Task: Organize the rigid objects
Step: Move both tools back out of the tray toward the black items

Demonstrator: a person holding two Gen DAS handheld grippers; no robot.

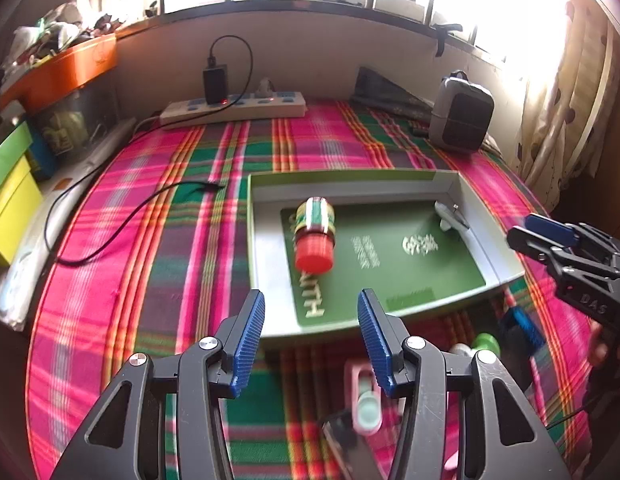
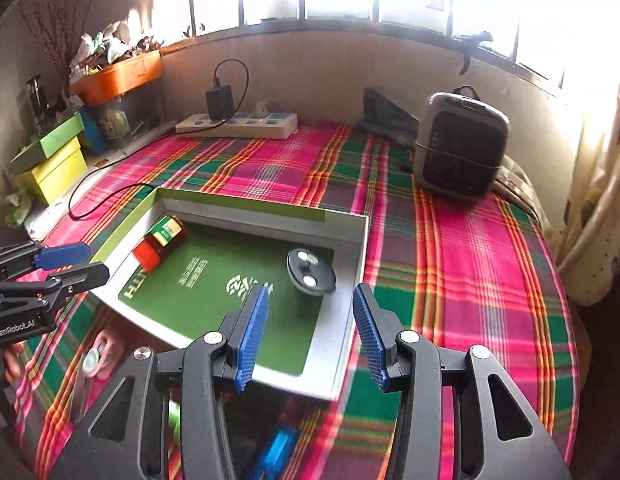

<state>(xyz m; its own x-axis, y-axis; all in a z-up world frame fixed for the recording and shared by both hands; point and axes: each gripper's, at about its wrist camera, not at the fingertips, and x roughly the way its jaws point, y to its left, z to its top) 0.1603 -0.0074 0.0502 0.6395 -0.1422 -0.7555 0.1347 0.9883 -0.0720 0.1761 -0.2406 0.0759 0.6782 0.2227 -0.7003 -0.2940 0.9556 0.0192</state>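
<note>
Sorting is pausing between picks: both grippers, left [image 1: 311, 338] and right [image 2: 310, 334], are hovering with fingers spread and empty near the tray [image 1: 494, 258], needing another loose item.

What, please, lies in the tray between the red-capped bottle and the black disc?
Only the green booklet on the tray floor; between bottle and disc nothing else shows, per the right wrist view.
</note>
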